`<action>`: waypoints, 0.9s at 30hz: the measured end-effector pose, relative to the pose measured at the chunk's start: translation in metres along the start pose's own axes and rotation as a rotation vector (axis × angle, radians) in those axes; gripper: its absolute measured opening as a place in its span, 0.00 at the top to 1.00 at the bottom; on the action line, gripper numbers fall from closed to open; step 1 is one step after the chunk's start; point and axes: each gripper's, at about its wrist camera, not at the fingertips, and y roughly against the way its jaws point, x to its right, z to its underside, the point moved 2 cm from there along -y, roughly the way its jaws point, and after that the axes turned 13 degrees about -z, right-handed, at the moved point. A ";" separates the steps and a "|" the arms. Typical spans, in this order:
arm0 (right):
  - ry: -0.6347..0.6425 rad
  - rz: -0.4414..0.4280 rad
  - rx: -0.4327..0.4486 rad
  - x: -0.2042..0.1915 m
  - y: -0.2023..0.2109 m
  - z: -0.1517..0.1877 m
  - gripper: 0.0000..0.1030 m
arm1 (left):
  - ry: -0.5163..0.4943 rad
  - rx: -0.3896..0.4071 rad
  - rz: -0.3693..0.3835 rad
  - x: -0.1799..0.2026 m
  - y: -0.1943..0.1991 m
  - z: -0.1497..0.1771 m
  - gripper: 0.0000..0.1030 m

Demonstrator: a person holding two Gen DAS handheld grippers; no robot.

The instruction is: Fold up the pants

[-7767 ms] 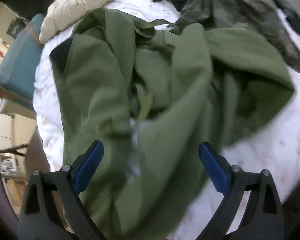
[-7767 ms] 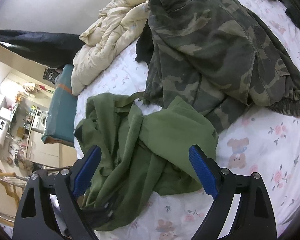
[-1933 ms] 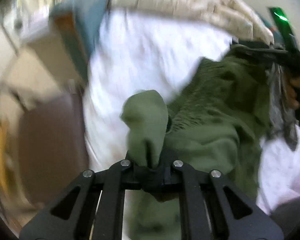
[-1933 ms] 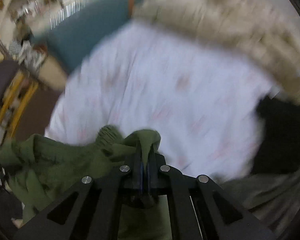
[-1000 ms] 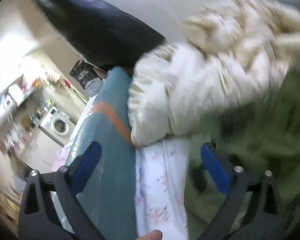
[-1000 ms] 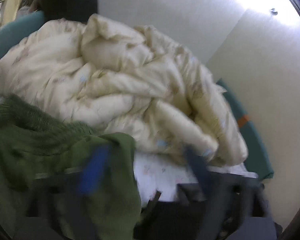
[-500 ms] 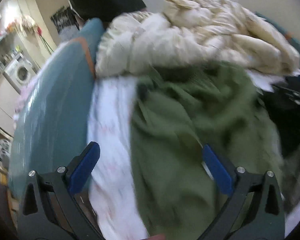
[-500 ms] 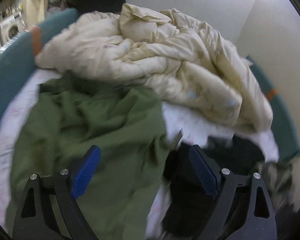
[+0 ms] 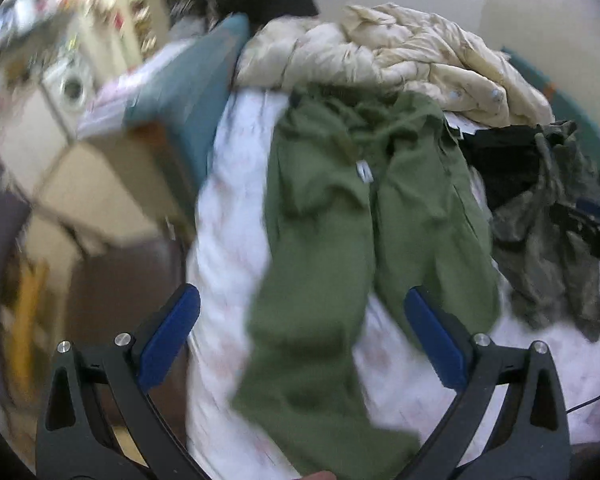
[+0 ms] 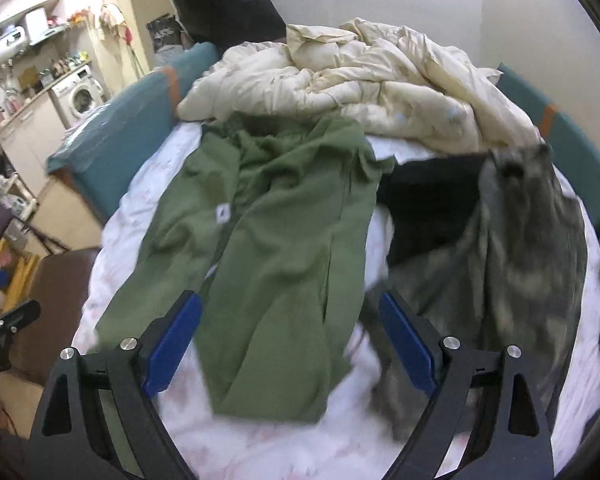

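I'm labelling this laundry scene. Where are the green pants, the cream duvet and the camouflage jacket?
green pants (image 10: 284, 248), right wrist view, right leg
cream duvet (image 10: 340, 80), right wrist view, crumpled middle
camouflage jacket (image 10: 520, 248), right wrist view, body

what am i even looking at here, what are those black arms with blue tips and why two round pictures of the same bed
Each round picture comes from a fisheye camera mounted on a hand-held gripper; a person carries one in each hand. The black arms with blue pads are its two fingers. One picture looks along the left hand-held gripper, the other along the right hand-held gripper. Both stand open and hold nothing. On the white floral bedsheet lie green pants, spread out lengthwise, waist towards a cream duvet. Beside them are a black garment and a camouflage garment.
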 end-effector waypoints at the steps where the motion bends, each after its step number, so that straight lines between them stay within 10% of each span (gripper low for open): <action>1: -0.018 -0.015 0.014 -0.002 0.010 0.021 0.11 | 0.025 -0.029 0.017 -0.003 0.001 0.019 0.02; 10: -0.323 -0.178 -0.086 0.007 -0.006 0.127 0.11 | 0.167 -0.170 0.065 -0.047 -0.038 0.085 0.02; 15: -0.241 -0.202 -0.232 -0.021 -0.051 0.152 0.13 | 0.215 -0.223 -0.090 -0.076 -0.072 0.100 0.03; 21: -0.052 -0.290 -0.406 -0.083 -0.109 0.187 0.15 | 0.266 -0.243 -0.039 -0.097 -0.070 0.115 0.03; 27: -0.050 -0.335 -0.506 -0.109 -0.136 0.220 0.81 | 0.217 -0.224 -0.037 -0.115 -0.061 0.123 0.03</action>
